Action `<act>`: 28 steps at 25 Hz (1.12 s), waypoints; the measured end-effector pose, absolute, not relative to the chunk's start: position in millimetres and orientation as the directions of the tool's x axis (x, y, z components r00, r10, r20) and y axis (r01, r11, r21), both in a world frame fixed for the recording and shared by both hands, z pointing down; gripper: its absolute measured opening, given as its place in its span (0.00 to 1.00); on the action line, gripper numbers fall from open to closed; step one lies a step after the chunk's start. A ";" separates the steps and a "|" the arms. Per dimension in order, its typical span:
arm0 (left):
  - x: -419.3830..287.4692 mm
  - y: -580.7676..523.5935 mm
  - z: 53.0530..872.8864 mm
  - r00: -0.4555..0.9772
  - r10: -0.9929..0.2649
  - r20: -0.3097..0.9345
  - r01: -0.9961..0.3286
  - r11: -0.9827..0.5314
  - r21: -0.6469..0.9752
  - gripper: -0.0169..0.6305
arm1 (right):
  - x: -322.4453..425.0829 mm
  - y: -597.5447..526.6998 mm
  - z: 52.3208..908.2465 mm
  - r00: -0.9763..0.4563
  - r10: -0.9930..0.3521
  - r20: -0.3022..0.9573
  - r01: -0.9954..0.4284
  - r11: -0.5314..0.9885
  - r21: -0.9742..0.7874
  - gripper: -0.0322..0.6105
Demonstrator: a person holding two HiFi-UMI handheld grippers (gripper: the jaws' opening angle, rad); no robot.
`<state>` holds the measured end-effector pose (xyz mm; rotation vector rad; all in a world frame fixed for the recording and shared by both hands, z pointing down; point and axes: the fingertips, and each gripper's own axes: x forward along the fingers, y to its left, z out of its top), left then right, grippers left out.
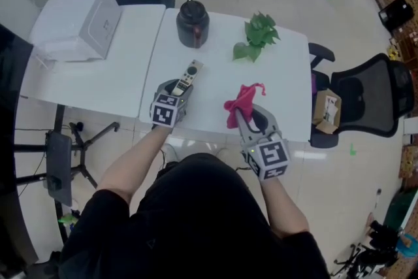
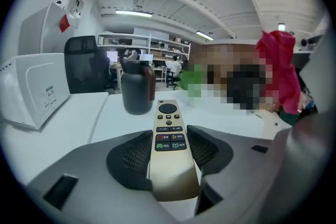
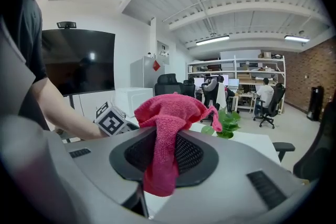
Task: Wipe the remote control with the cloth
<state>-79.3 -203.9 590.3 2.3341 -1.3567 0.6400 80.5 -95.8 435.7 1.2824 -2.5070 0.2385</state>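
A pale gold remote control [image 1: 188,77] [image 2: 169,147] with a dark round pad at its far end is clamped near its back end by my left gripper [image 1: 179,91] [image 2: 169,153], held above the white table [image 1: 215,111]. My right gripper [image 1: 249,119] [image 3: 164,157] is shut on a pink-red cloth [image 1: 240,103] [image 3: 167,128], which bunches above the jaws and hangs down between them. The cloth [image 2: 279,72] also shows at the right of the left gripper view. The cloth and the remote are apart, roughly a hand's width between them.
A dark jug [image 1: 192,23] [image 2: 136,86] stands at the table's back. Green plant leaves [image 1: 257,36] [image 3: 228,122] lie at the back right. A white box appliance [image 1: 81,21] [image 2: 32,91] sits on the left table. An office chair [image 1: 367,96] stands to the right.
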 end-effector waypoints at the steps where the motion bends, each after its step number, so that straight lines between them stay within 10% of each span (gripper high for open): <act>1: -85.3 -209.0 602.0 0.402 -0.714 0.572 -0.892 -0.446 0.070 0.35 | 81.5 -94.4 438.5 -0.546 -0.759 0.354 -0.813 0.583 -0.004 0.20; 11: -120.8 -225.6 691.5 0.203 -0.636 0.745 -0.974 -0.210 0.086 0.35 | 86.5 -93.4 456.2 -0.505 -0.747 0.432 -0.830 0.558 -0.005 0.19; 28: -112.3 -213.5 716.3 0.170 -0.561 0.810 -0.967 -0.253 0.028 0.46 | 89.6 -106.3 465.8 -0.484 -0.739 0.468 -0.842 0.539 -0.020 0.20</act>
